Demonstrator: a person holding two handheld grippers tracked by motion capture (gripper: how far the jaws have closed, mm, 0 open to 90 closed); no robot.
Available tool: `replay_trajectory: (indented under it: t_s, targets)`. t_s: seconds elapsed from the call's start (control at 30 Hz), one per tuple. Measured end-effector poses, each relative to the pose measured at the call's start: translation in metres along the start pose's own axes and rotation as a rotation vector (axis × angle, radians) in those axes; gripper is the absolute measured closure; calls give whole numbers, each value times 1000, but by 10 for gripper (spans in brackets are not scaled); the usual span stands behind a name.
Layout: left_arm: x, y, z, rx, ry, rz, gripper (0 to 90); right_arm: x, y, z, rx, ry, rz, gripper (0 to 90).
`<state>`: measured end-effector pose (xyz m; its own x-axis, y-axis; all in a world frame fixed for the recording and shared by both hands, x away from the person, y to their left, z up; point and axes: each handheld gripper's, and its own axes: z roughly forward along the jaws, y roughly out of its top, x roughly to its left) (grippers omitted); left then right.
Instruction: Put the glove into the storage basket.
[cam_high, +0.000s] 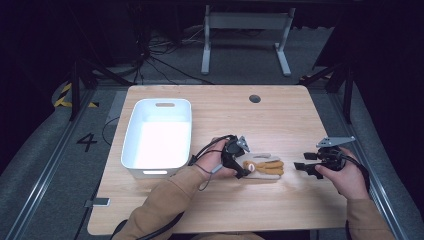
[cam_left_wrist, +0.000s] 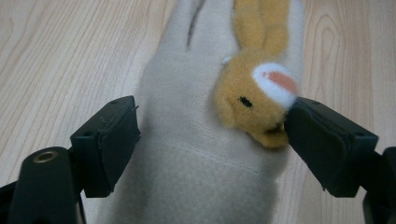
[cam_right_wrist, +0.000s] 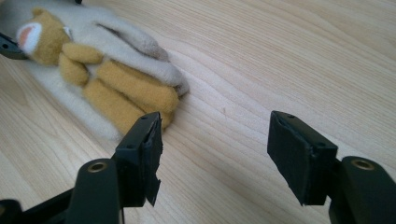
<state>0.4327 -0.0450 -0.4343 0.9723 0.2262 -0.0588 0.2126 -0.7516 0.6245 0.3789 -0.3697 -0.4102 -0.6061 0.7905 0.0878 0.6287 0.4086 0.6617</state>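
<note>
Soft, light fleece glove (cam_left_wrist: 187, 154) with plush bear (cam_left_wrist: 254, 100); best pinched at cuff; left gripper (cam_left_wrist: 212, 142) wide astride, right gripper (cam_right_wrist: 215, 156) wide, empty.

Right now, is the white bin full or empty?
Empty. The bin shows its bare white floor; the glove lies outside it on the table.

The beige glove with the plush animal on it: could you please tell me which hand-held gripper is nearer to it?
Left. The left hand-held gripper straddles the beige glove, one jaw against the plush animal. The right hand-held gripper is open over bare table, just beyond the glove's fingertips.
</note>
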Motion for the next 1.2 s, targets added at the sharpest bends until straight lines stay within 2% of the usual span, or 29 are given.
replay_trajectory:
  t_s: [0.33,0.57,0.8,1.1,1.2]
  targets:
    - [2,-8,12,-27,-20,10,167,1,0,1,-4,4,-2,365]
    - [6,-15,20,-78,-40,24,158,1,0,0,-7,4,2,357]
    - [7,-18,22,-95,-51,26,154,1,0,1,-6,10,4,353]
    - [2,-14,20,-60,-37,55,157,4,1,3,-2,10,-6,354]
    - [3,-15,20,-59,-39,52,157,5,2,3,-6,9,-12,354]
